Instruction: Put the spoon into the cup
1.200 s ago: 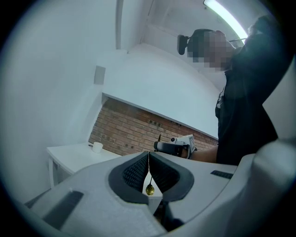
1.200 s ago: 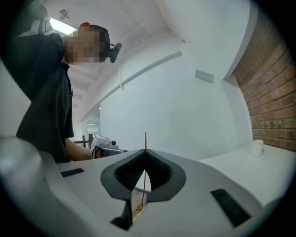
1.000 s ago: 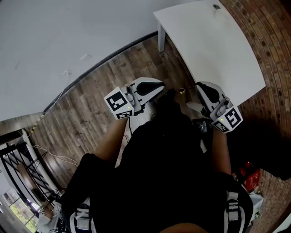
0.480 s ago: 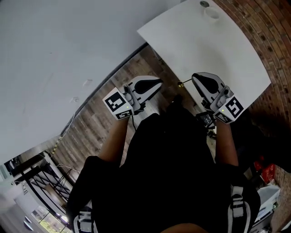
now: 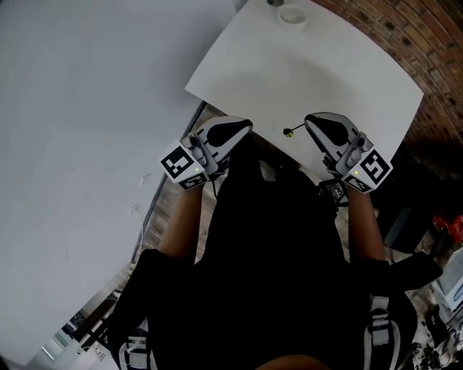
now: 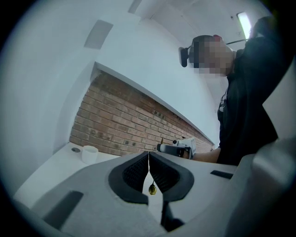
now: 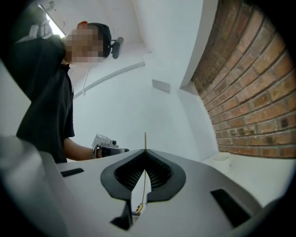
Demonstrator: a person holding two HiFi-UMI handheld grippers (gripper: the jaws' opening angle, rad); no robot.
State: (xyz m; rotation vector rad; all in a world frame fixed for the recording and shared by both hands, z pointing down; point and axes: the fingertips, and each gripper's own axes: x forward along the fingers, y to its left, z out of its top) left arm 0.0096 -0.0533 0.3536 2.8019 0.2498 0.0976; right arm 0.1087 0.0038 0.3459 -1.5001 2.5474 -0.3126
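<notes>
**Item 1.** Plain white wall (image 5: 72,108), far left.

**Item 2.** Left gripper (image 5: 248,128), white-bodied with dark ribbed pads and a marker cube.
- Position: held at the near edge of the table.
- Jaws: closed tip to tip (image 6: 148,152), with nothing pinched between them.

**Item 3.** White rectangular table (image 5: 325,72), running away from the person toward the far wall.

**Item 4.** Small white round cup (image 5: 293,14).
- Position: upright at the far end of the table, well apart from both grippers.
- Also seen from the left gripper view (image 6: 89,153) and the right gripper view (image 7: 222,159).
- A small dark round object (image 5: 273,2) sits just beside it, too small to identify.

**Item 5.** Thin gold-coloured metal spoon (image 5: 289,132).
- Position: between the two gripper tips, apart from the left one.
- Its slim stem (image 7: 143,187) is roughly upright in the right gripper view and crosses the right gripper's pads.
- One end pokes just above the jaw tips, and a small gold end hangs below them.
- The left gripper view shows that rounded end (image 6: 151,189) through the opening behind its own closed tips.

**Item 6.** Right gripper (image 5: 309,123), same build as Item 2.
- Position: at the table's near edge.
- Jaws: clamped narrow on the spoon's stem (image 7: 145,150).

**Item 7.** Red-brown brick wall (image 5: 405,36), along the table's right side.
</notes>
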